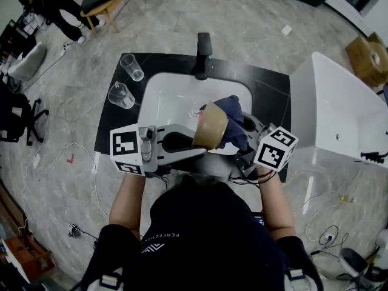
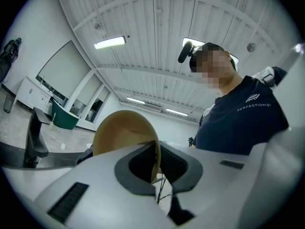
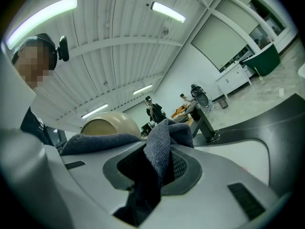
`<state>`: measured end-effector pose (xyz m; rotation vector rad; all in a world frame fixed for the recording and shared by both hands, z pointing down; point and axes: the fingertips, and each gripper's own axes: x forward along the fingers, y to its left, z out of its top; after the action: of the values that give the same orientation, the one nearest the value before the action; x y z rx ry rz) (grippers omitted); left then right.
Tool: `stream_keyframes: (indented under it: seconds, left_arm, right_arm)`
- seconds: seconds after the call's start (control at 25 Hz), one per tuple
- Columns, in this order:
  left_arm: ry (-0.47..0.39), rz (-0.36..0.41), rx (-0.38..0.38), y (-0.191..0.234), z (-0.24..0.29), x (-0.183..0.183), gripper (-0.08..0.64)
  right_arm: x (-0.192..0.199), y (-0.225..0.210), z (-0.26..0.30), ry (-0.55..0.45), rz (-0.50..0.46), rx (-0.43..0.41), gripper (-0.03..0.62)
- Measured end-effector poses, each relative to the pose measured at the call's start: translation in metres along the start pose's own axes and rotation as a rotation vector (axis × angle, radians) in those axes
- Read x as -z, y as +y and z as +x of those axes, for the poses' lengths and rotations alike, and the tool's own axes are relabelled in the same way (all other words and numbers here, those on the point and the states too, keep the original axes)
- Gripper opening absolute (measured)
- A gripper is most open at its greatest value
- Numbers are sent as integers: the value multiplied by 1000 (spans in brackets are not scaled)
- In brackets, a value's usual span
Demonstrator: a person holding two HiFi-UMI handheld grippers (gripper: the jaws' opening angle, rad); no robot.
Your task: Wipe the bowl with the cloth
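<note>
1. Presently, over the white sink basin [image 1: 167,102]: both grippers meet near its middle, on the near side of the black faucet [image 1: 203,52].
2. Left gripper [image 2: 156,162]: jaws drawn almost together, pinching the thin rim of the tan bowl [image 2: 121,133]. The rim wall sits edge-on between the two pads.
3. Bowl is held off the basin and tipped on its side. In the head view its darker inside faces the near left.
4. Right gripper [image 3: 159,168]: jaws clamped on a fold of the dark blue cloth [image 3: 162,144]. The fabric fills the gap, bunches above the pads and hangs out below them.
5. Cloth and bowl: in the head view the cloth lies against the bowl's right and far side, touching it. In the right gripper view a flap drapes leftward beneath the bowl's rounded back.
6. Surroundings: black counter [image 1: 274,83] around the basin. Two clear drinking glasses [image 1: 131,66] stand on its left part, well apart from the grippers.
</note>
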<state>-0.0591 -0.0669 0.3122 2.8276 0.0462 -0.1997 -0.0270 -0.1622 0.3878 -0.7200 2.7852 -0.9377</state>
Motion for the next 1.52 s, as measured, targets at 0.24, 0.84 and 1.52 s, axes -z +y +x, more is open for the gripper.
stream_keyframes:
  seconds: [0.24,0.84,1.52]
  left_arm:
    - [-21,17,-36,4,2,-6,14]
    - [-83,56,-239,45,-1,-18,14]
    - [-85,27,-439,81,-16,-3,14]
  right_arm:
    - [5,1,-2,-13,28,7,95]
    - [21,21,5,23,19,-38,94]
    - [24,45,8,22,24,-116,95]
